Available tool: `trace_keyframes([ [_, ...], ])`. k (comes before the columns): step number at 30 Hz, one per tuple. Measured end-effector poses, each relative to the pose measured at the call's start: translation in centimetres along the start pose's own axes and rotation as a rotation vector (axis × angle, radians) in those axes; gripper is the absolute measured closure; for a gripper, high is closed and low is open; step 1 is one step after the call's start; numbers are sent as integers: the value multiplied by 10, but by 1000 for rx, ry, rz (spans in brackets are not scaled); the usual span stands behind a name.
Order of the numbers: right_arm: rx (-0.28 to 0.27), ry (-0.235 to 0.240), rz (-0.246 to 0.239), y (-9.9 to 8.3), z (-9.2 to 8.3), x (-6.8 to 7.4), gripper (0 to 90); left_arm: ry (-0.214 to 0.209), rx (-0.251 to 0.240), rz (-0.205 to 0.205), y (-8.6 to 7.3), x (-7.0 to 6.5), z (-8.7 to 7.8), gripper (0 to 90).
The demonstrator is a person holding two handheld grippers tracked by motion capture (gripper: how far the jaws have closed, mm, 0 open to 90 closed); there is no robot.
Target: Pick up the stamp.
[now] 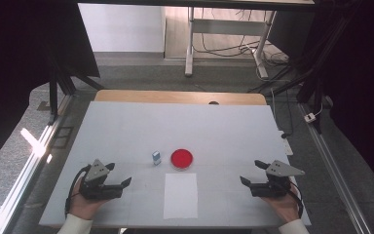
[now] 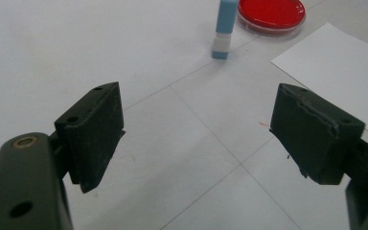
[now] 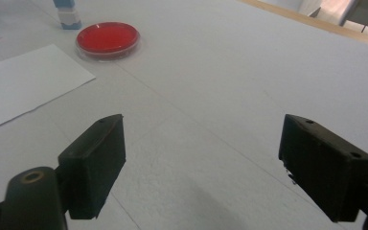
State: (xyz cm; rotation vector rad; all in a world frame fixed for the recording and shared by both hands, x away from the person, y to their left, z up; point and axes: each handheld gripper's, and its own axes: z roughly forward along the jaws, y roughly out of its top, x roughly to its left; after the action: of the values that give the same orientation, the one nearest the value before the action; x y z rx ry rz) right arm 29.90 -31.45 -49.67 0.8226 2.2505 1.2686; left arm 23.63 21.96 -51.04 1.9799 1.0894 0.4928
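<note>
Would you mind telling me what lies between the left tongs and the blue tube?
Nothing: in the left gripper view, bare table runs from the open left tongs to the blue tube.

The blue-and-white stick [image 3: 66, 13] is cut off at the right gripper view's top edge; its label [image 1: 156, 157] seems too small to read.

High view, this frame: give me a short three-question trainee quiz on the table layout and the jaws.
1. True or false: the left gripper holds the small blue and white stick.
2. Which lies nearest the person: A) the red dish, B) the white paper sheet, C) the stick?
3. How do the jaws of the right gripper stand?

Key
1. False: its jaws are open and nothing is between them.
2. B.
3. Open, with nothing between them.
</note>
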Motion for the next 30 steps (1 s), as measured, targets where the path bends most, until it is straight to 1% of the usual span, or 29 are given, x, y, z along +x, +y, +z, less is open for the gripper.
trace_keyframes([
  [3,-14,16,-7,0,3,1,189,10,-5,-9,-1,2,-1,195],
  [4,-10,17,-10,0,4,1,195,14,-6,-11,-1,2,-1,196],
  [7,-8,16,-14,1,5,0,210,21,-8,-6,-1,1,-1,196],
  [9,-12,25,-5,0,5,-1,213,21,-9,-1,-1,1,-1,199],
  [12,3,24,-9,-1,7,-1,222,26,-11,3,-1,0,-2,201],
  [16,25,10,-11,-1,9,0,229,25,-12,8,-2,-1,-2,202],
  [17,22,15,-7,-2,10,0,230,24,-13,7,-2,-1,-2,202],
  [20,25,3,-2,-2,10,-2,235,18,-10,10,-2,-1,-1,204],
  [22,15,7,6,-2,10,-2,242,17,-7,17,-2,-2,0,203],
  [25,24,2,-5,-2,11,-1,243,20,-7,24,-1,-2,1,203],
  [28,20,3,-8,-2,11,0,242,21,-13,13,0,-1,2,204],
  [29,24,-5,-9,-2,11,0,242,21,-13,13,0,-1,2,205],
  [30,16,4,-3,-3,12,0,243,23,-12,8,0,0,2,205],
])
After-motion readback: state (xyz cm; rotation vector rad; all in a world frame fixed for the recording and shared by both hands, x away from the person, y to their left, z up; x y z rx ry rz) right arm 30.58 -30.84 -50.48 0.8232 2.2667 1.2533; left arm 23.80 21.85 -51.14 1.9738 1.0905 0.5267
